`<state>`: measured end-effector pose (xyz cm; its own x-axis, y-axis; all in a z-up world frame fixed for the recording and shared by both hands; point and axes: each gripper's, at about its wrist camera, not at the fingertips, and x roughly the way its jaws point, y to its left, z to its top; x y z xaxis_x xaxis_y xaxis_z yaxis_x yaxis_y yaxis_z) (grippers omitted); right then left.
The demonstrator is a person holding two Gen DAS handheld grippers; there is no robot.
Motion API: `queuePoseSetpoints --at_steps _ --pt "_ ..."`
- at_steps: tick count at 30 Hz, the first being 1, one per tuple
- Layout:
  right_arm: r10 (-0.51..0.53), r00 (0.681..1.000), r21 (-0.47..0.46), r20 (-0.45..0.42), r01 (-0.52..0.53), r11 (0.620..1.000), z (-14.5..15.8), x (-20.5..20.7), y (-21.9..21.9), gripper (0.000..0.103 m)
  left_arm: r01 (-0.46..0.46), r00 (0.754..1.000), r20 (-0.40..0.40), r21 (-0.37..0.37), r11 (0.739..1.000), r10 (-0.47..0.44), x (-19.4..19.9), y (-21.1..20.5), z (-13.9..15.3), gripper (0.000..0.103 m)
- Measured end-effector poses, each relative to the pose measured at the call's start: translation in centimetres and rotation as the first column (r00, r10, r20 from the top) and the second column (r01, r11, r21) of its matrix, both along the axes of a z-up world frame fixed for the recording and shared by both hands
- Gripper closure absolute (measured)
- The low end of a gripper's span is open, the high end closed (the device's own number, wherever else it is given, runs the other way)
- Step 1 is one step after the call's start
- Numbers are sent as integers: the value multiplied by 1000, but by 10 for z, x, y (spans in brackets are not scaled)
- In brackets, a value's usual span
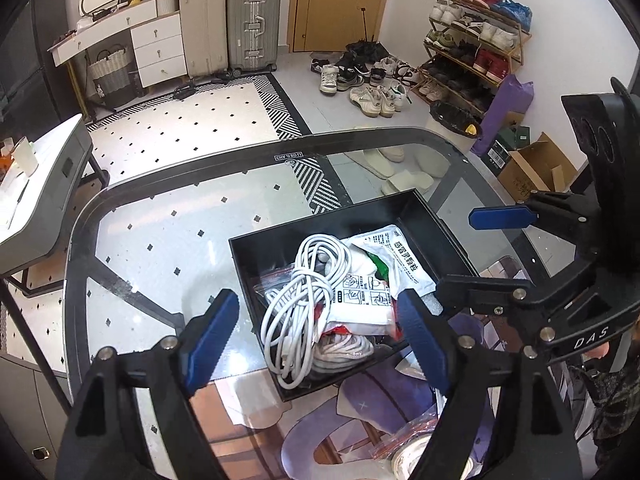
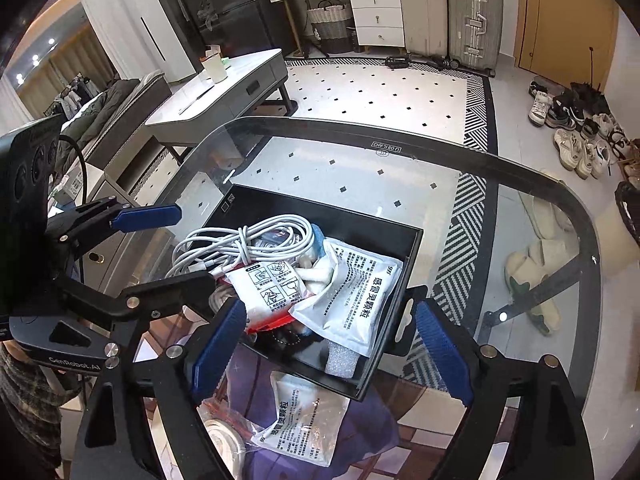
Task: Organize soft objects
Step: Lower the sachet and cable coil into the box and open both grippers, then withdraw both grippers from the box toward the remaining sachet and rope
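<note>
Hovering over the black rectangular tray [image 1: 424, 216] of coiled white cables [image 1: 304, 292], my left claw [image 1: 320, 336] and right claw [image 2: 332, 340] gaped wide, empty.

Premises: a lived-in home, an entry and living area. Beyond the fingers, a wooden door [image 1: 340, 4] stands in the far wall, with a loaded shoe rack [image 1: 472, 36] to its right and loose sneakers [image 1: 360, 80] on the floor before it. Two suitcases [image 1: 230, 26] stand left of the door, beside a white drawer unit [image 1: 156, 46]. A patterned rug [image 1: 192, 120] covers the floor. Left of the fingers sits a low grey side table [image 2: 224, 96].
</note>
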<state>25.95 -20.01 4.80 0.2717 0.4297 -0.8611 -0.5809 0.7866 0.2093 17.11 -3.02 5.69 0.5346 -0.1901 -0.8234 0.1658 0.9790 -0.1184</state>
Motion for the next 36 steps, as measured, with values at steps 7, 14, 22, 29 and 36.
queuePoseSetpoints --at_steps 7,14,22,29,36 --pt "-14 1000 -2 16 14 1000 8 -13 -15 9 5 1000 6 19 1000 -5 -17 -1 5 4" --pt "-35 999 -5 17 35 999 10 -26 -29 7 -9 1000 3 9 1000 9 -34 0 2 3" --pt "-52 998 5 21 51 999 14 -39 -37 7 -27 999 29 37 999 26 -52 -2 6 3" --pt "-47 999 14 25 47 999 13 -51 -41 7 -33 996 80 82 996 26 -66 -7 16 3" --pt "-45 999 5 21 45 999 9 -56 -43 7 -27 996 89 91 995 19 -74 -11 15 3"
